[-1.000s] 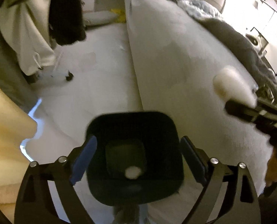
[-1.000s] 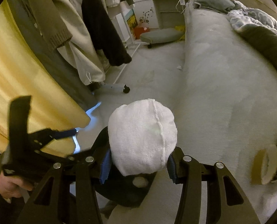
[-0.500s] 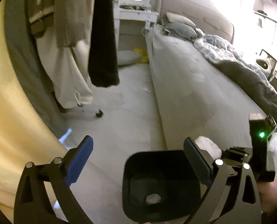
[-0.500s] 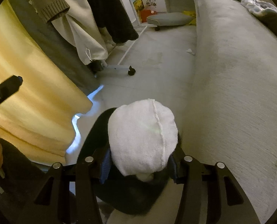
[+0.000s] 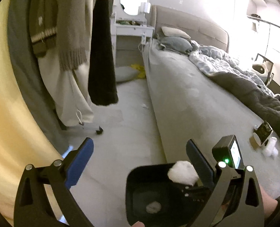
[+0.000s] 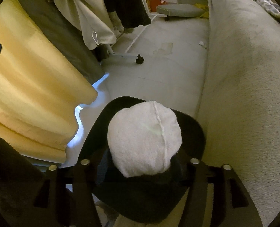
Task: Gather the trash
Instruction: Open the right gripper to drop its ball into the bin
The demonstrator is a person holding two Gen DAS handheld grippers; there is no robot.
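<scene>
The white wad [image 6: 144, 141] sits pinched in the right tool [image 6: 140, 168] directly over the black bin [image 6: 194, 132]; best to part the fingers only while centred above its mouth; the left tool [image 5: 140, 162] hangs spread and empty beside the bin; more scraps [image 5: 270, 148] lie on the bed [image 5: 196, 98] beyond it.

You have one bin [image 5: 149, 194], three white wads [image 5: 183, 174] counting one on the bed [image 5: 177, 94], one tape roll [image 5: 256, 141], two pillows [image 5: 175, 32].
</scene>
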